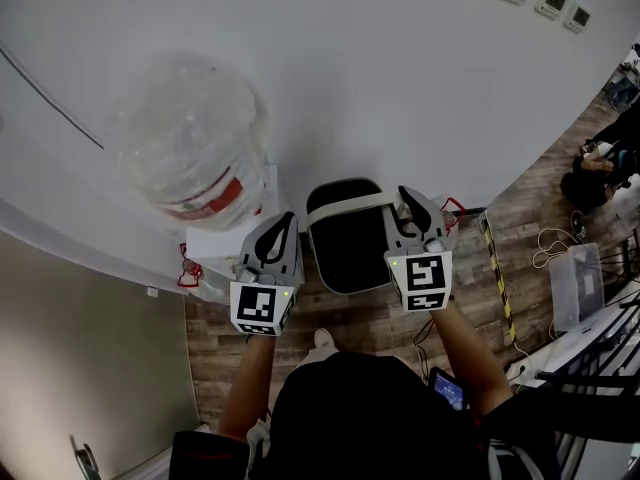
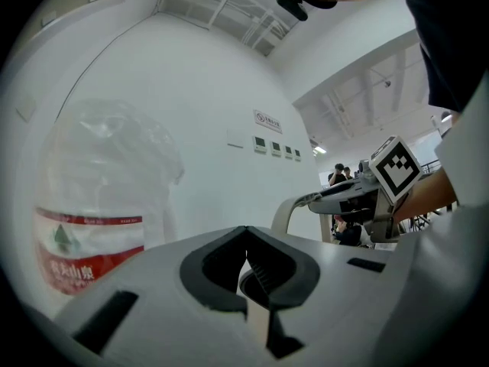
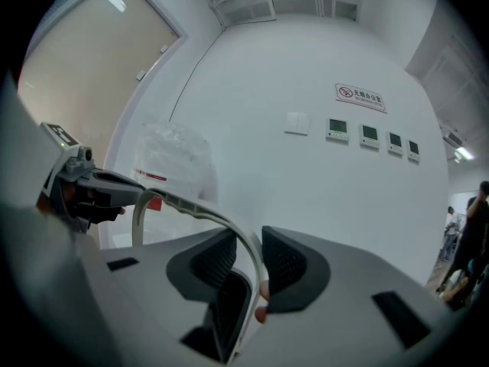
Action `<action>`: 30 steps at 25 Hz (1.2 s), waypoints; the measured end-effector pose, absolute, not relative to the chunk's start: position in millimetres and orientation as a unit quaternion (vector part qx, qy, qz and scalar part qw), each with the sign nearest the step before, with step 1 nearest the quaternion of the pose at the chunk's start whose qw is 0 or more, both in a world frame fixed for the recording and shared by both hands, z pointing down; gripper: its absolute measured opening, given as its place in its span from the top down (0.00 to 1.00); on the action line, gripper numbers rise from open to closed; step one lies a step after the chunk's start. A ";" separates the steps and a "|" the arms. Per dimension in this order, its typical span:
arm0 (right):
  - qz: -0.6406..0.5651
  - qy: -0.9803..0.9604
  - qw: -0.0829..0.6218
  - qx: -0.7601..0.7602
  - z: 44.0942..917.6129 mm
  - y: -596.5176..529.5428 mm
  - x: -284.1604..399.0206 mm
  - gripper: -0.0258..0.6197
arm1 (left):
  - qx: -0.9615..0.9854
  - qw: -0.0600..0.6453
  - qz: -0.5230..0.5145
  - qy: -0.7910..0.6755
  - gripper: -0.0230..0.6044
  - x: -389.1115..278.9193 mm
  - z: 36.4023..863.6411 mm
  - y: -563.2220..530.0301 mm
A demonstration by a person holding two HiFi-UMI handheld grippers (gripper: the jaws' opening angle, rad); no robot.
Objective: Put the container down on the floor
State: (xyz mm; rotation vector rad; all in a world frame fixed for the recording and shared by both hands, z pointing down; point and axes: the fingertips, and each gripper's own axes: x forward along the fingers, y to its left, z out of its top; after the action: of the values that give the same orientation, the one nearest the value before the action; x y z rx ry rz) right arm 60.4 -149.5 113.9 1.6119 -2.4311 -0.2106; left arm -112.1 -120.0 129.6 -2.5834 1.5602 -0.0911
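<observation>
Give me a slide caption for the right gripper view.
Right gripper clamped on the pale carrying handle, water jug behind.

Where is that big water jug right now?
Head view, upper left: the water jug stands by the white wall, just beyond the left claw, left of the black container.
</observation>
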 end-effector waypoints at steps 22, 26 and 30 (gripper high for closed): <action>-0.049 -0.822 0.121 0.555 137.8 -229.0 43.4 0.79 | -0.867 0.030 -0.040 0.495 0.93 -122.8 155.9 -192.4; -0.045 -0.833 0.117 0.539 142.0 -242.4 47.5 0.79 | -0.857 0.034 -0.041 0.512 0.93 -116.0 156.4 -200.9; -0.038 -0.845 0.117 0.520 150.0 -252.3 50.1 0.79 | -0.848 0.045 -0.038 0.527 0.93 -105.0 156.7 -204.4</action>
State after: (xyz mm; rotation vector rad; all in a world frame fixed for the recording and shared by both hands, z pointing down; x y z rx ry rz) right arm 50.1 -252.3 150.0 1.5236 -2.4743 -0.1117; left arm -105.0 -204.4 156.7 -2.5906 1.6101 -0.1175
